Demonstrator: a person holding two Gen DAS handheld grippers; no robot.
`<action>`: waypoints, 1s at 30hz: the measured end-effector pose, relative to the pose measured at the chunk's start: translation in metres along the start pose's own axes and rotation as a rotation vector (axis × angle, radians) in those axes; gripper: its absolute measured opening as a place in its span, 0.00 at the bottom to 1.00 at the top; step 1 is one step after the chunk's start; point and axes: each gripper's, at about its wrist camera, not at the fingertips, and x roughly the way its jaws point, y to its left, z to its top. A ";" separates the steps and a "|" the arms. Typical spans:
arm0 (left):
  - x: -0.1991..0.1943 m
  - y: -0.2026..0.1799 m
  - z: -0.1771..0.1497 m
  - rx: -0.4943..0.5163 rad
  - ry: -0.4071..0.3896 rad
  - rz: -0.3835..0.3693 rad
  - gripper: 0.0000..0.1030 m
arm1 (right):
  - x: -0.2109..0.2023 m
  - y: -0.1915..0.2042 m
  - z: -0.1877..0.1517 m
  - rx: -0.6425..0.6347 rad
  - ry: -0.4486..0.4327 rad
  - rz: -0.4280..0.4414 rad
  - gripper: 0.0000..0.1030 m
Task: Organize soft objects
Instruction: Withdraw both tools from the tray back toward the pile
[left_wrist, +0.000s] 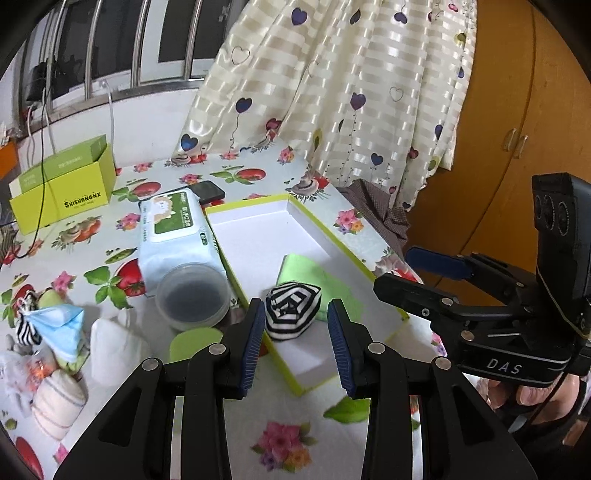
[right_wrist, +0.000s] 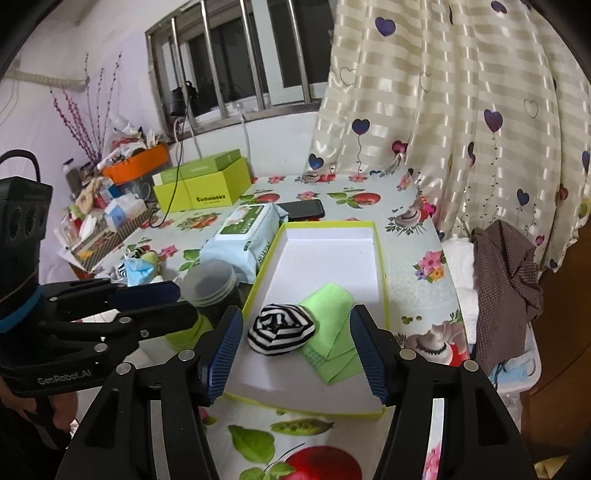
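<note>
The striped sock ball (left_wrist: 292, 310) lies in the near part of the shallow white tray (left_wrist: 258, 236) with the lime rim, touching the folded green cloth (left_wrist: 317, 280) to its right and resting partly on that cloth's near-left corner. Both sit free; nothing of mine presses on them.

My left gripper (left_wrist: 296, 334) hangs above the tray's near edge with its blue pads apart and nothing between them but air; the sock ball shows through the gap, farther off. My right gripper (right_wrist: 296, 349) is likewise spread wide and empty, pointing down at the same two things from the near side.

To the left of the tray stand a clear plastic tub (left_wrist: 192, 295) and a pack of wet wipes (left_wrist: 173, 229), both close against the tray wall. Farther left, near the table's edge, wait the rest of the soft things: a blue face mask (left_wrist: 59, 325), a striped scrap (left_wrist: 26, 330) and a rolled white sock (left_wrist: 55, 402).

My worries from here: reaching left for that pile, I could clip the tub and tip it or shove the tray, since they crowd each other. The sock ball is loosely rolled, I judge, and a careless pass could unroll it or drag the cloth out of its fold. The two grippers are also near one another, so crossing paths risks a knock.
</note>
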 end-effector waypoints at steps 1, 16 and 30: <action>-0.004 0.000 -0.002 0.001 -0.004 0.001 0.36 | -0.004 0.004 -0.001 -0.005 -0.002 -0.007 0.59; -0.026 0.039 -0.001 -0.015 -0.049 0.007 0.36 | 0.007 0.056 0.014 -0.114 0.031 -0.002 0.60; -0.038 0.085 0.009 -0.094 -0.049 0.072 0.36 | 0.041 0.082 0.053 -0.185 0.123 0.030 0.60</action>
